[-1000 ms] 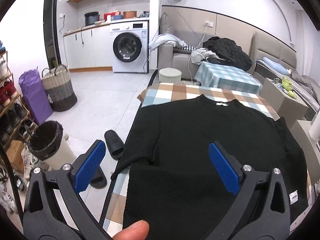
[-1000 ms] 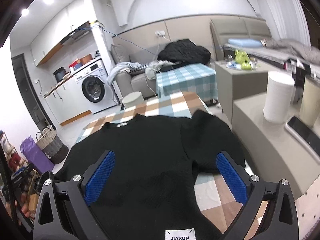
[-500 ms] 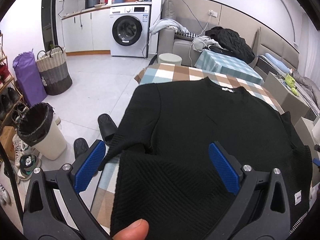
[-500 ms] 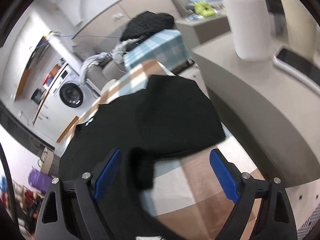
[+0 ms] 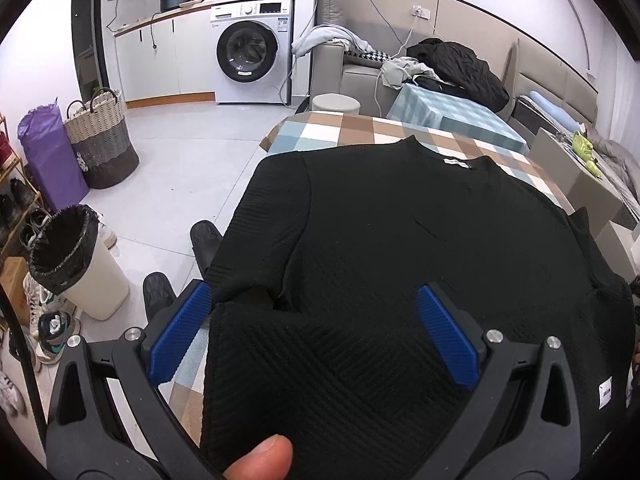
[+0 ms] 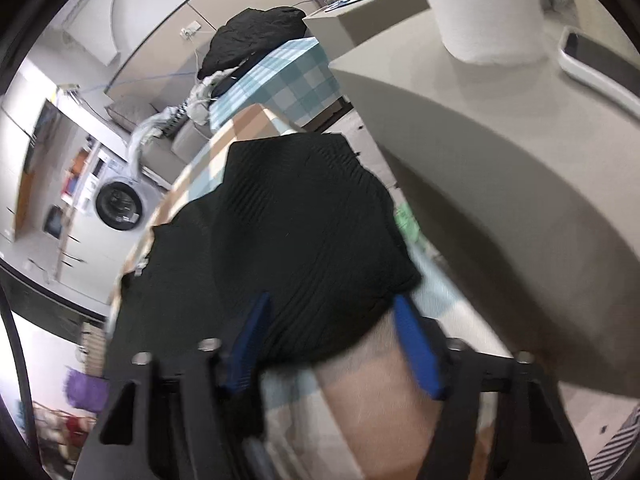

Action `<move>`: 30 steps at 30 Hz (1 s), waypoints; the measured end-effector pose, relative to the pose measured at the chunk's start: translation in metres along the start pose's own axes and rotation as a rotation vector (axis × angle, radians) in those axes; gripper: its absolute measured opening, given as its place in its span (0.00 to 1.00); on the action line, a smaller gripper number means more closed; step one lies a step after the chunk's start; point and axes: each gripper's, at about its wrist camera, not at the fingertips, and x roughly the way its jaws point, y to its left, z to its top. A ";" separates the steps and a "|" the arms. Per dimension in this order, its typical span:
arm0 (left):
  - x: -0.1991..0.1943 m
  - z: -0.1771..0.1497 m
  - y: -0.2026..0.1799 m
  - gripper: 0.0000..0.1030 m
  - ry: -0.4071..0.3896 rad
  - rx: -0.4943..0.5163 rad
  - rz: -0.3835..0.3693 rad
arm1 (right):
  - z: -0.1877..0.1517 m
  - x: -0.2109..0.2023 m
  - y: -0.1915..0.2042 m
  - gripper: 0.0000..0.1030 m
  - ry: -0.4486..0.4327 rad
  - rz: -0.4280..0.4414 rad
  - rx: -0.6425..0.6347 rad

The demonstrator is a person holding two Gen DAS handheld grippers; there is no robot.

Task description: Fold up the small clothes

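A black knit sweater (image 5: 400,240) lies flat, neck away from me, on a table with a checked cloth (image 5: 340,128). Its left sleeve is folded across the near body. My left gripper (image 5: 314,320) hovers open above that sleeve, blue pads wide apart on either side; a thumb shows at the bottom edge. In the right wrist view the sweater's right sleeve (image 6: 300,220) lies on the checked cloth (image 6: 380,400). My right gripper (image 6: 332,336) is low over the cuff, jaws closing. The cuff end lies between the pads, which do not press it.
On the floor to the left are a lined waste bin (image 5: 76,260), black slippers (image 5: 204,236) and a woven basket (image 5: 100,140). A grey cabinet (image 6: 500,160) with a white cylinder (image 6: 488,8) stands close on the right. A second checked table (image 5: 452,112) is beyond.
Both grippers came down closer to the sweater. The right one rolled, swung toward the right sleeve, and its jaws narrowed from wide apart to around the cuff.
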 end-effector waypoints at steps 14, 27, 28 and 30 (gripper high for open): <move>0.001 0.000 0.004 1.00 -0.024 0.002 -0.011 | 0.014 -0.044 0.114 0.08 -0.218 0.124 -0.324; 0.000 -0.005 0.024 0.99 -0.015 -0.031 0.026 | -0.063 0.013 0.175 0.36 0.163 0.198 -0.613; 0.001 -0.006 0.027 1.00 -0.011 -0.039 0.032 | -0.067 0.016 0.173 0.36 0.169 0.182 -0.604; 0.003 -0.008 0.036 1.00 -0.007 -0.067 0.047 | -0.065 0.022 0.162 0.36 0.179 0.158 -0.562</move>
